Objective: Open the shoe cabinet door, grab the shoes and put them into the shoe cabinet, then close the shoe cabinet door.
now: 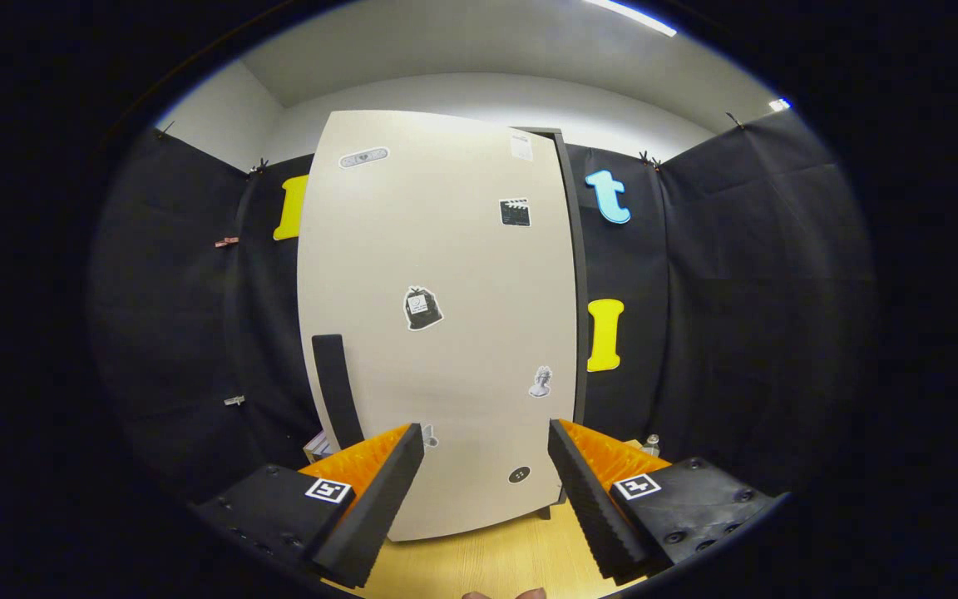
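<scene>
so, in the gripper view, the gripper (486, 491) has its fingers spread well apart with nothing between them, aimed straight at the shoe cabinet door (437, 324). the door is a tall pale panel dotted with small stickers, and a dark vertical handle (336, 389) sits near its left edge, just beyond the left finger. a dark strip of the cabinet body (576, 274) shows along the door's right edge. whether the door is fully shut or standing slightly ajar is hard to tell from this angle; it covers the whole front, and none of the inside can be seen.

judging by that, the task looks to be at its very start or its very end. no shoes are in sight, so i cannot say whether they are already inside. if this is the start, everything is left: pull the door by the handle, fetch the shoes, place them in, shut the door.

the cabinet stands on a light wooden worktop (496, 557), bare between the fingers. some small pale object (318, 445) peeks out at the cabinet's lower left, too hidden to name. black cloth hangs around the booth, with a white wall and ceiling above and a strip light (630, 17) overhead.
</scene>
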`<state>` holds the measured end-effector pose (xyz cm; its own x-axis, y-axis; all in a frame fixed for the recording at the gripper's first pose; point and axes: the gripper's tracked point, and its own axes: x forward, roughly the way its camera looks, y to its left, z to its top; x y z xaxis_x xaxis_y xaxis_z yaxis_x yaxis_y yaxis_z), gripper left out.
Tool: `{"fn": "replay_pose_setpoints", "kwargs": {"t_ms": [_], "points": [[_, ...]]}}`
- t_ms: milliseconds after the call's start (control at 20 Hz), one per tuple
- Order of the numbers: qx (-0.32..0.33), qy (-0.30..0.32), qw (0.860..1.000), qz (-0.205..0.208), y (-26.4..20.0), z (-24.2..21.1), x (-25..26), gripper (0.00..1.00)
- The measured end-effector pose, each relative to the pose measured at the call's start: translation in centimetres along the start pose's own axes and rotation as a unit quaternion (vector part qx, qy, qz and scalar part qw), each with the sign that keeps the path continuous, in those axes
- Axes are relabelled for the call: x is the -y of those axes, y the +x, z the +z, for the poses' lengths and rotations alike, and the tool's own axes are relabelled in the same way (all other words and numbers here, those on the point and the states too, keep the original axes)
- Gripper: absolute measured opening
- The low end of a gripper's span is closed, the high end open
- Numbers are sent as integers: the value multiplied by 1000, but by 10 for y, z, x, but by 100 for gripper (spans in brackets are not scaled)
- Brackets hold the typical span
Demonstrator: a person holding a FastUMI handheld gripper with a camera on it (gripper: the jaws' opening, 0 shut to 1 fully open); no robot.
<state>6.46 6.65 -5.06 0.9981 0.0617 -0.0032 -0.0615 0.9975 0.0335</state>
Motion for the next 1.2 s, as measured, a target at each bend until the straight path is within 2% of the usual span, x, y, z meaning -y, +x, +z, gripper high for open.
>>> {"fn": "replay_pose_setpoints", "kwargs": {"t_ms": [1200], "points": [[6, -4, 1000, -16, 25, 0, 23, 98]]}}
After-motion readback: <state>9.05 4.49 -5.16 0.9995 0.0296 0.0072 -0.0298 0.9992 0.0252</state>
